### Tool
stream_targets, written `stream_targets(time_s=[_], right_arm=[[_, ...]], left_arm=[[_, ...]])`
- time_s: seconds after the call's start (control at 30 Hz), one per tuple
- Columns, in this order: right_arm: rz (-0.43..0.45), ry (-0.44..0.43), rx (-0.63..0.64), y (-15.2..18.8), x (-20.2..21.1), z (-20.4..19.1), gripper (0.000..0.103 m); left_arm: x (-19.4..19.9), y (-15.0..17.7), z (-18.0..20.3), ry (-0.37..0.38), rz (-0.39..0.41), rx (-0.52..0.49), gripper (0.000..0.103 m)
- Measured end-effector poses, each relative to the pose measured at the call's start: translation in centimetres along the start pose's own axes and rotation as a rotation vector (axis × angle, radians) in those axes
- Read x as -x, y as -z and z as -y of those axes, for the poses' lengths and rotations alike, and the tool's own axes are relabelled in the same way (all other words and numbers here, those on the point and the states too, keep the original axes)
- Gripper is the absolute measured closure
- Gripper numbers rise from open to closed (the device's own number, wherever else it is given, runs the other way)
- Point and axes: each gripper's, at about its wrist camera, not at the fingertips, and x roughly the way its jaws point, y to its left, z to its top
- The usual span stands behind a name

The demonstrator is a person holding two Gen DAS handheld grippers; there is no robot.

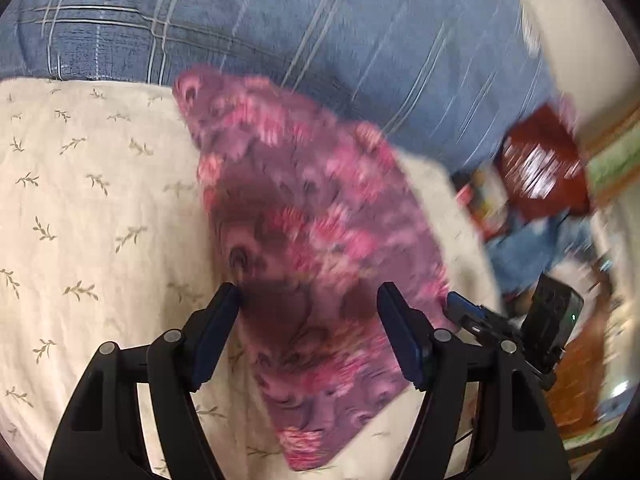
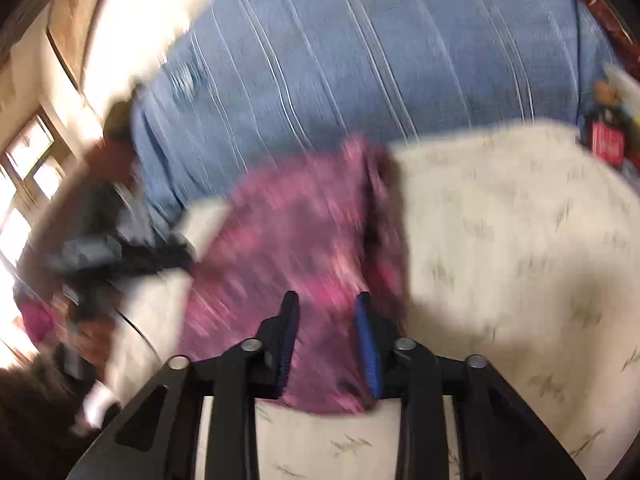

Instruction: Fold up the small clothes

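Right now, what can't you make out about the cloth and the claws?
- Pink floral cloth: motion blur in both views hides its folds and edges, so I cannot tell what garment it is.
- Right claw: open over the cloth; blur hides whether it touches.
- Left claw: open; contact with the cloth unclear.
- Items beyond the leaf-print sheet: smeared by blur.

A cream sheet [image 1: 80, 208] with small leaf sprigs covers the bed. Beyond it lies a blue plaid blanket [image 1: 320, 28]. A window [image 2: 28, 168] glares bright at far left in the right wrist view, much blurred.
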Motion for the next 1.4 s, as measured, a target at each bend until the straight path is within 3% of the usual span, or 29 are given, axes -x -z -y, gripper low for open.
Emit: stream_targets(time_s=[0.03, 0.07, 0.13, 0.17, 0.23, 0.27, 0.3, 0.4, 0.47, 0.5, 0.63, 0.73, 0.77, 0.83, 0.87, 0.9, 0.97, 1.07, 1.4], right_arm=[[-0.029, 0.035, -0.007, 0.6, -1.0, 0.2, 0.083], [0.021, 0.005, -0.04, 1.2, -0.6, 0.9, 0.084], [-0.001, -0.038, -0.142, 0.3, 0.2, 1.8, 0.077], [0.036, -0.078, -0.172, -0.3, 1.2, 2.0, 0.077], [0.087, -0.139, -0.204, -1.7, 2.3, 2.6, 0.057], [0.076, -0.166, -0.225, -2.3, 2.2, 3.1, 0.034], [0.061, -0.176, -0.252, -2.9, 1.6, 3.6, 0.03], [0.005, -0.163, -0.303, -4.3, -1.1, 4.9, 0.03], [-0.027, -0.198, -0.306, -5.0, -3.0, 5.6, 0.029], [-0.012, -0.234, -0.267, -5.6, -3.3, 5.4, 0.029], [-0.155, -0.393, -0.159, -7.4, -6.8, 2.6, 0.029], [-0.197, -0.4, -0.107, -8.1, -8.0, 1.3, 0.029], [-0.185, -0.41, -0.133, -8.4, -8.2, 1.7, 0.034], [-0.15, -0.42, -0.209, -8.3, -8.2, 3.0, 0.055], [-0.142, -0.404, -0.228, -7.9, -8.2, 3.6, 0.071], [-0.135, -0.392, -0.233, -7.6, -8.0, 4.0, 0.074], [-0.109, -0.378, -0.229, -7.5, -7.9, 3.8, 0.075], [-0.084, -0.329, -0.207, -7.7, -7.4, 2.0, 0.077], [-0.007, -0.372, -0.232, -6.9, -3.8, -2.2, 0.078]], left_arm=[[-1.5, 0.4, -0.2, -0.04, -0.05, -0.006, 0.032], [-2.7, 0.6, -0.5, -0.058, -0.092, 0.009, 0.032], [-2.2, 0.6, -0.8, -0.029, -0.067, 0.006, 0.032], [-1.6, 0.3, -1.0, -0.001, -0.067, 0.019, 0.032], [-0.6, -0.3, -1.9, 0.072, -0.044, 0.062, 0.032], [-0.3, -0.8, -2.3, 0.094, -0.032, 0.089, 0.032], [-0.1, -1.3, -3.0, 0.106, -0.032, 0.117, 0.032], [-0.9, -2.3, -5.2, 0.151, -0.077, 0.205, 0.032], [-2.0, -2.5, -6.1, 0.185, -0.124, 0.235, 0.032], [-2.6, -2.6, -6.2, 0.192, -0.138, 0.24, 0.032], [-3.3, -2.8, -5.5, 0.251, -0.144, 0.233, 0.025], [-3.8, -3.2, -4.9, 0.26, -0.145, 0.236, 0.023], [-4.1, -3.4, -4.7, 0.256, -0.143, 0.237, 0.024], [-4.3, -3.4, -4.6, 0.234, -0.128, 0.243, 0.036], [-4.4, -3.5, -4.4, 0.213, -0.117, 0.237, 0.051], [-4.2, -3.5, -4.6, 0.188, -0.112, 0.23, 0.064], [-3.5, -3.4, -4.6, 0.155, -0.091, 0.216, 0.073], [-2.3, -3.3, -2.8, 0.084, -0.046, 0.139, 0.077], [5.2, -2.3, -3.0, 0.104, 0.03, 0.123, 0.078]])
